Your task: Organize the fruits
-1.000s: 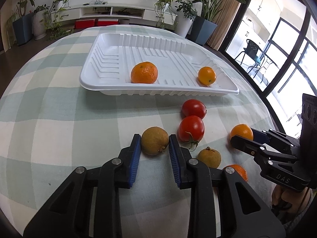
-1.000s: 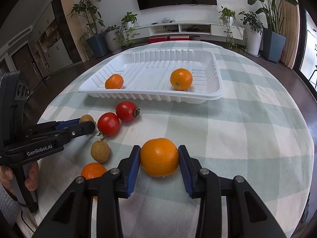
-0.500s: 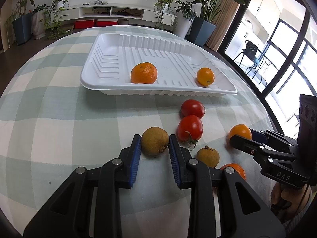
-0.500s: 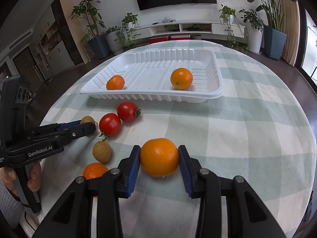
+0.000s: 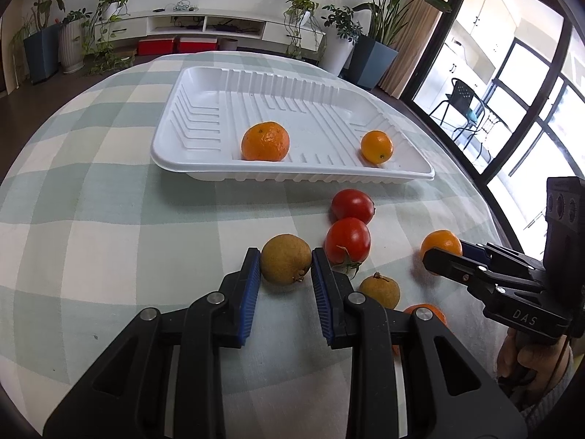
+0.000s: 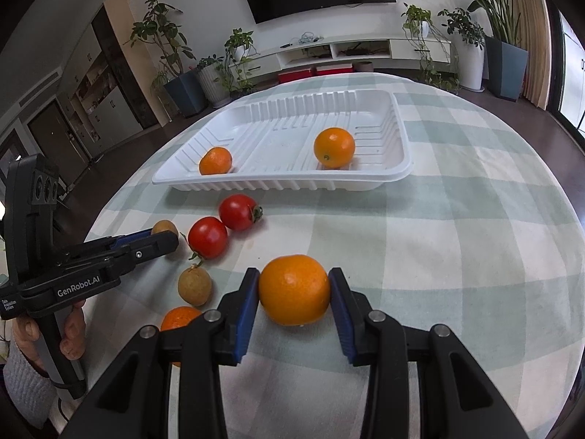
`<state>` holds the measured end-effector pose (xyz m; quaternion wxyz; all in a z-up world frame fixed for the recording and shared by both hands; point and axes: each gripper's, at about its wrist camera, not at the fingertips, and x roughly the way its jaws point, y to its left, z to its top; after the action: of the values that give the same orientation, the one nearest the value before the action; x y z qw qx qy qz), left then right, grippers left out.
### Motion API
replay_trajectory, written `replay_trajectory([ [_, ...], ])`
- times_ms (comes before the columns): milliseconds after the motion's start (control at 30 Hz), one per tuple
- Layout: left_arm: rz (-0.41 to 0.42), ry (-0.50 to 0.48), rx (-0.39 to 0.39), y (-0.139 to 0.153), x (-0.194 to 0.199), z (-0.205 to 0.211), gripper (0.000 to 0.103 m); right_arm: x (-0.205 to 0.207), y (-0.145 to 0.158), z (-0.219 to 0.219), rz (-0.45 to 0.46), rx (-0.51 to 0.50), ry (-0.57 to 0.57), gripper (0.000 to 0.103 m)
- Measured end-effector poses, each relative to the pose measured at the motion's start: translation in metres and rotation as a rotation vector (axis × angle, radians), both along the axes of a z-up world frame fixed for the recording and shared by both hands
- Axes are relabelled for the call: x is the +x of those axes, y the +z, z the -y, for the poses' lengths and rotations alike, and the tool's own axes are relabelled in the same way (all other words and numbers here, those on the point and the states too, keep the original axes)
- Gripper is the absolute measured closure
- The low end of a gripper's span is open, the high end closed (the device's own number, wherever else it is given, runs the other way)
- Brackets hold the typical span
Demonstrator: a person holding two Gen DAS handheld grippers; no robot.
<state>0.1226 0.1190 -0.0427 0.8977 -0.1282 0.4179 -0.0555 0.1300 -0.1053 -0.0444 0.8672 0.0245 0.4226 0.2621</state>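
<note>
Left wrist view: left hand-held gripper (image 5: 286, 269) clenched on brown fruit (image 5: 286, 264), low over table (image 5: 91, 219). White tray (image 5: 172, 161) lies at 12 o'clock, well apart. Right wrist view: right hand-held gripper (image 6: 294, 289) grasping orange (image 6: 294, 289); tray rim (image 6: 404, 175) at 12 o'clock. Neither hand clearly nearer. Next, likely: lift, carry forward.

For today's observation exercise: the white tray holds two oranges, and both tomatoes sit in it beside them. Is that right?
Not quite. The white tray does hold two oranges, but both tomatoes lie on the tablecloth in front of it, as the left wrist view shows.
</note>
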Motion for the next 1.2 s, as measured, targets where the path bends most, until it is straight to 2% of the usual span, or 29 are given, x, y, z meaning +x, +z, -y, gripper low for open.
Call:
replay_trajectory([
  [300, 0.006, 0.009, -0.011, 0.004, 0.002, -0.004, 0.077, 0.006, 0.002, 0.004, -0.016, 0.053, -0.005, 0.062],
  [567, 0.028, 0.015, -0.003, 0.013, 0.007, -0.006, 0.077, 0.014, 0.013, 0.006, 0.01, 0.094, -0.004, 0.062],
  [1200, 0.068, -0.015, 0.005, 0.033, 0.032, 0.003, 0.077, 0.037, 0.029, 0.007, 0.052, 0.128, -0.009, 0.062],
])
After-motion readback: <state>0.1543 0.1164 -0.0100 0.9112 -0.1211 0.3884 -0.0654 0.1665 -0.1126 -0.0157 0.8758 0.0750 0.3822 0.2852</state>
